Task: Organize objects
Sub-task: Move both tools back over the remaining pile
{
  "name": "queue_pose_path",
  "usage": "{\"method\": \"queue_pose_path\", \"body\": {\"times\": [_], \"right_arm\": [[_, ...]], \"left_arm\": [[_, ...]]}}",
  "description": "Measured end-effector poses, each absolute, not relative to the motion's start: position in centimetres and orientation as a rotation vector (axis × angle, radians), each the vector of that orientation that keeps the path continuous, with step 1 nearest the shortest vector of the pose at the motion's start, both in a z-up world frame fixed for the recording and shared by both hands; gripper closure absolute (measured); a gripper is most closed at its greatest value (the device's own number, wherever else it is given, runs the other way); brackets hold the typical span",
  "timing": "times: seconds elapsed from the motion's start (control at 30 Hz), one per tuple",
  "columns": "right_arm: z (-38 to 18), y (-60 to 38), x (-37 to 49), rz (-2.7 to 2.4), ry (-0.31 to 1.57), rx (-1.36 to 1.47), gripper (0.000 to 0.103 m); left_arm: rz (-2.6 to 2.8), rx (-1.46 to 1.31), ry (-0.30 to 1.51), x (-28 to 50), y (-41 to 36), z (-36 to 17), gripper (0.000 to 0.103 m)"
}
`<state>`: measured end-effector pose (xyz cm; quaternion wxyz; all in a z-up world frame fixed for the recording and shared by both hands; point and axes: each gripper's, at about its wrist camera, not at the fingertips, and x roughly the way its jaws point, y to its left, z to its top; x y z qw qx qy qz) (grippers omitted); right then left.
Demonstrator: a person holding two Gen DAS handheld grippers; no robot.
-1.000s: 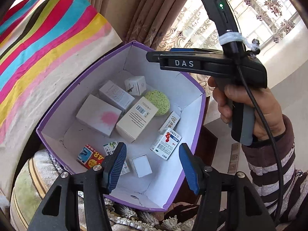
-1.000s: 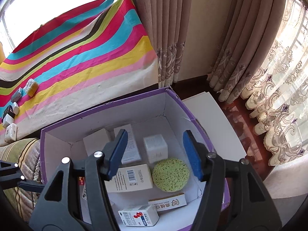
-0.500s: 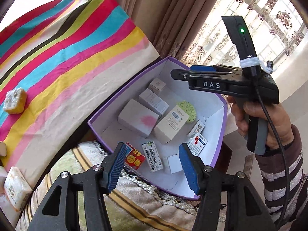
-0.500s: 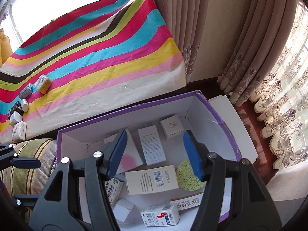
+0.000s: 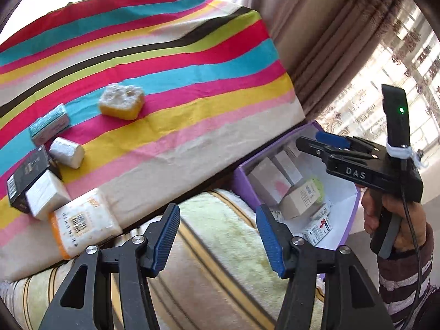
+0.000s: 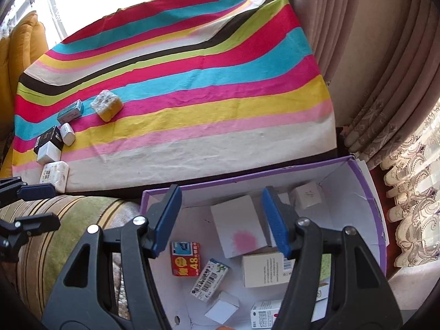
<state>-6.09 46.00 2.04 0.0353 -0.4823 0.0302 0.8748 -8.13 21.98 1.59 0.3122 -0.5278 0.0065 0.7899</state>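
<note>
Left claw (image 5: 217,238) opening, nothing between its pads, low centre of frame over striped cushion (image 5: 225,247). Right claw (image 6: 221,220) apart, empty, above purple box (image 6: 368,189) lower right. Loose items, sponge (image 5: 121,104) among them, on striped tabletop (image 5: 192,82), upper left.

A purple box (image 6: 368,192) with white inside is seen open, with small cartons lying flat in it. On the striped cloth (image 6: 192,88), a yellow sponge (image 6: 106,105) and several small packs (image 6: 52,143) are grouped near the left edge.
</note>
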Motion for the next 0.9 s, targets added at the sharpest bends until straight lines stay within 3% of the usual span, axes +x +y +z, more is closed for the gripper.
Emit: {"method": "queue_pose_path", "body": {"times": [0.9], "right_arm": [[0.7, 26.2, -10.2, 2.908, -0.121, -1.792, 0.038]], "left_arm": [[2.357, -1.562, -0.350, -11.4, 4.5, 0.1, 0.041]]}}
